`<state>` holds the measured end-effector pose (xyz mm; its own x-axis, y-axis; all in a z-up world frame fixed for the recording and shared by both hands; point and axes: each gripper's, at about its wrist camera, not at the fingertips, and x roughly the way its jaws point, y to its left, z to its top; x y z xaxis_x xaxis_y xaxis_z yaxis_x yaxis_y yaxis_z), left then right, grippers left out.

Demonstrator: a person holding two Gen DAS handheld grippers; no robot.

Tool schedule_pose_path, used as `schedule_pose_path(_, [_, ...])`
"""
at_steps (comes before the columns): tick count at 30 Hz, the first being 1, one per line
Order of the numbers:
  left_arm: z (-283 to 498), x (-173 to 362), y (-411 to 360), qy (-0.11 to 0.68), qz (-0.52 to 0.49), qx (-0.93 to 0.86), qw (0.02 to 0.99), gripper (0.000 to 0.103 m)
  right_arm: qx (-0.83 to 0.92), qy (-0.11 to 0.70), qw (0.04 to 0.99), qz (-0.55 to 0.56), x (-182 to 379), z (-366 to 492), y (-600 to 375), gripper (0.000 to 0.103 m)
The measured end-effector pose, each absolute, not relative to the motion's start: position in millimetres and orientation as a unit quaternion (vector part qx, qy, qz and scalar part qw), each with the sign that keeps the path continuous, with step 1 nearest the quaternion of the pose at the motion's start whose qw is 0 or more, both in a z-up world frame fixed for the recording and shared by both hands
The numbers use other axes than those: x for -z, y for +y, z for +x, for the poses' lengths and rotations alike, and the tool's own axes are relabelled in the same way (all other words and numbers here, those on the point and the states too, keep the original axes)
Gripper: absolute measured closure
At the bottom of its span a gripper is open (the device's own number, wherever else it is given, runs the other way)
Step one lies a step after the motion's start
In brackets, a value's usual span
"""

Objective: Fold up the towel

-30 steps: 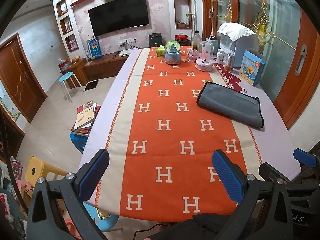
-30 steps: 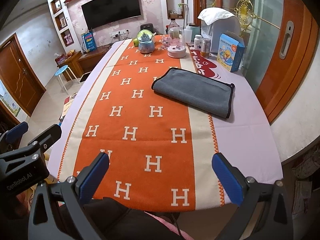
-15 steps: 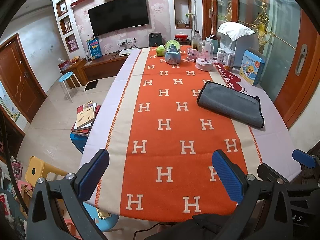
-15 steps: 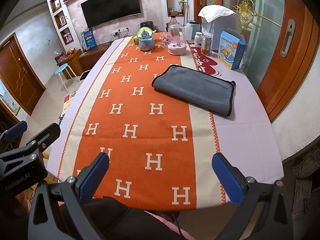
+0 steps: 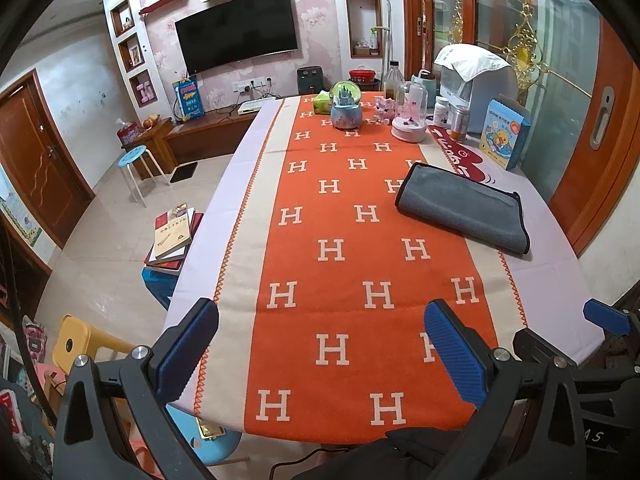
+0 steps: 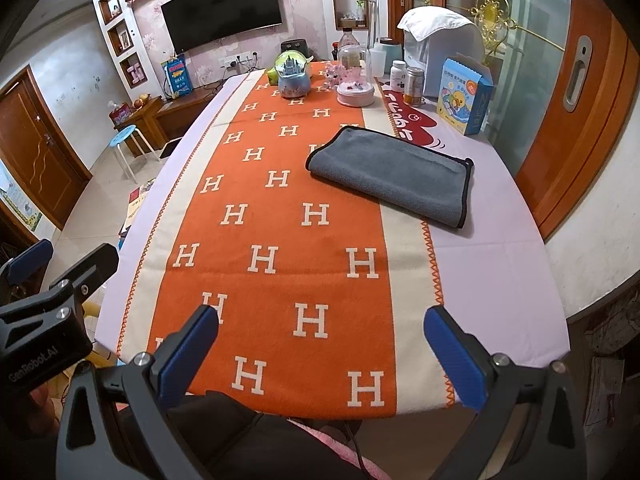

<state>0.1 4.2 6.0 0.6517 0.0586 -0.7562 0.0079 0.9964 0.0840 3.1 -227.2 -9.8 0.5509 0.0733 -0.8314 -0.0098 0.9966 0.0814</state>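
A: Item one, towel (image 6: 390, 176)?
B: Grey, black-edged, folded flat; lay on the table's right half, straddling the orange H-pattern runner (image 6: 276, 240) and the lilac tablecloth (image 6: 496, 248).

A: Grippers?
B: Left gripper (image 5: 320, 350): blue pads spread wide, nothing between them, held over the near table edge. Right gripper (image 6: 320, 350): likewise spread and empty. Both well apart from the towel.

A: Beyond it?
B: Snow globe (image 6: 294, 74), pink dish (image 6: 355, 92), jars, blue carton (image 6: 464, 98) at the far end.
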Motion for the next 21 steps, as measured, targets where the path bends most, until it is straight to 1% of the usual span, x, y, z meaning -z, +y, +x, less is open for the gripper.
schedule_pose_path(21, [-1.4, -4.6, 7.0, 0.418, 0.042, -0.011, 0.907, 0.001, -0.024, 0.474, 0.879, 0.033, 9.9, 3.0, -226.1, 0.0])
